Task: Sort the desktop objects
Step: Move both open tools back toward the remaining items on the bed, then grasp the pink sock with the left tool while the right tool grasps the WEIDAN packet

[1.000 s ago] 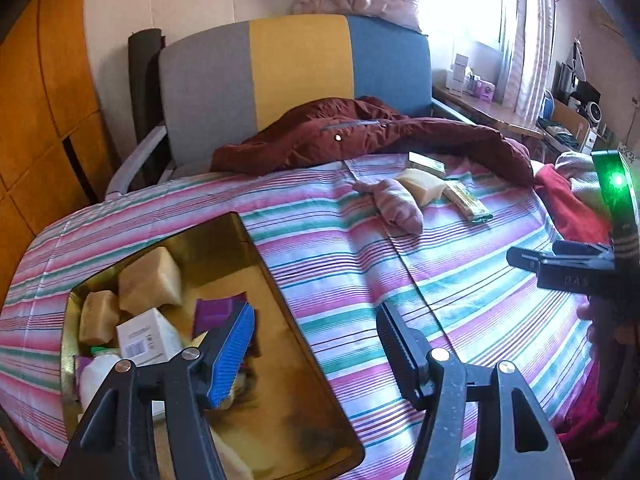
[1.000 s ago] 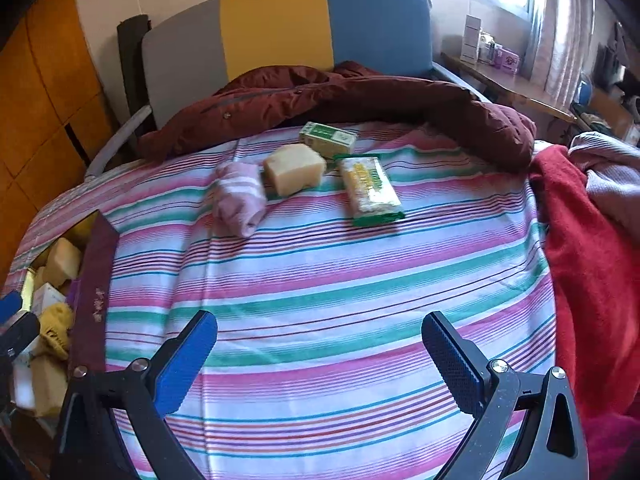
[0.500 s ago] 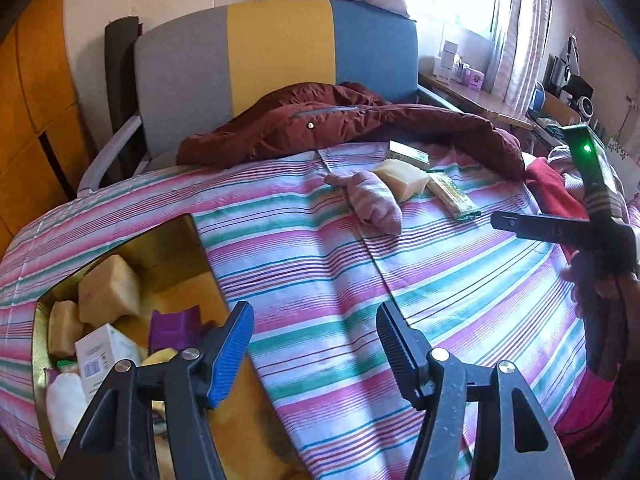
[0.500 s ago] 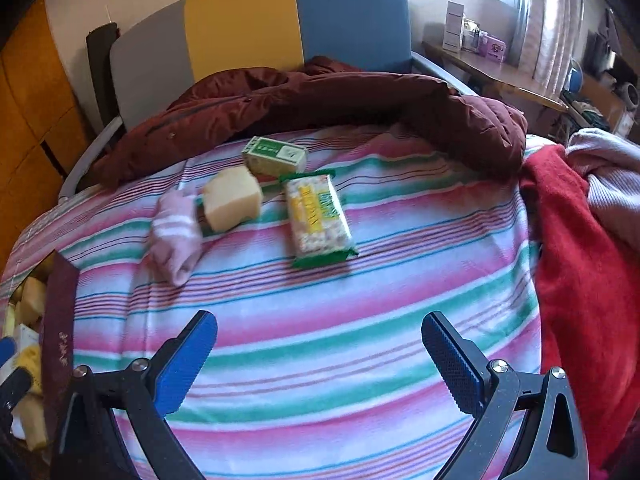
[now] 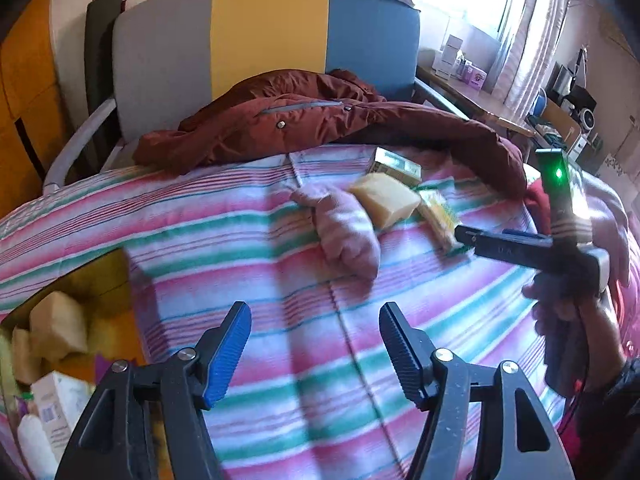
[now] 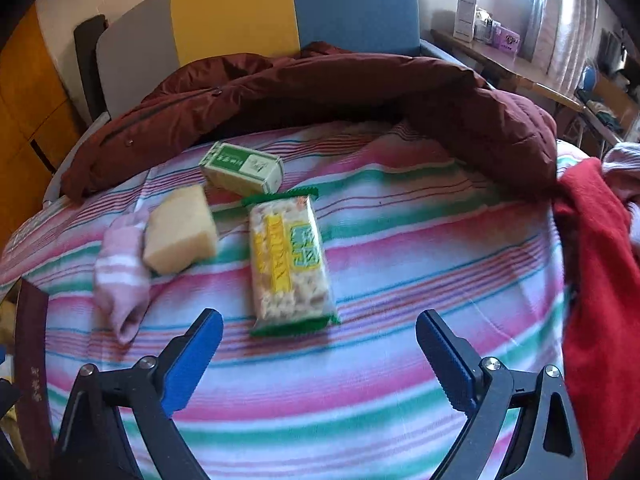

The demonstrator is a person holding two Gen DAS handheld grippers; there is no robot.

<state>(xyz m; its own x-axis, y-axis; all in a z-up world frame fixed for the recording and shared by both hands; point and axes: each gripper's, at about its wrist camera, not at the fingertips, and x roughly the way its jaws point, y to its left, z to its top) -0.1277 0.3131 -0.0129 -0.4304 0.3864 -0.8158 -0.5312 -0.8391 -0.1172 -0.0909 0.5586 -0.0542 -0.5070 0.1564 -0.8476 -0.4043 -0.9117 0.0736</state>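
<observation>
So I'm mid-sort here, between picks. My right hand-held gripper (image 6: 318, 344) is empty and wide, jaws just starting to close in, hanging over the striped bedspread (image 6: 400, 280) just short of the snack packet (image 6: 290, 264). Looks to me like that packet is the next grab.

The leftover pile is all bunched together on the bed: green box (image 6: 242, 168) at the back, the yellowish sponge block (image 6: 180, 236) touching the pink sock (image 6: 122, 276), packet right beside them. The gold tray (image 5: 100, 276) off to my left already has a few things in it.

My left hand-held gripper (image 5: 314, 344) is empty too, jaws opening, nothing between them, pointed roughly at the sock.

Next move, I reckon: bring the right one down so the jaws straddle the packet across its narrow width, then squeeze gently. It's crinkly and flat against soft fabric, so snagging the bedspread is the risk.
</observation>
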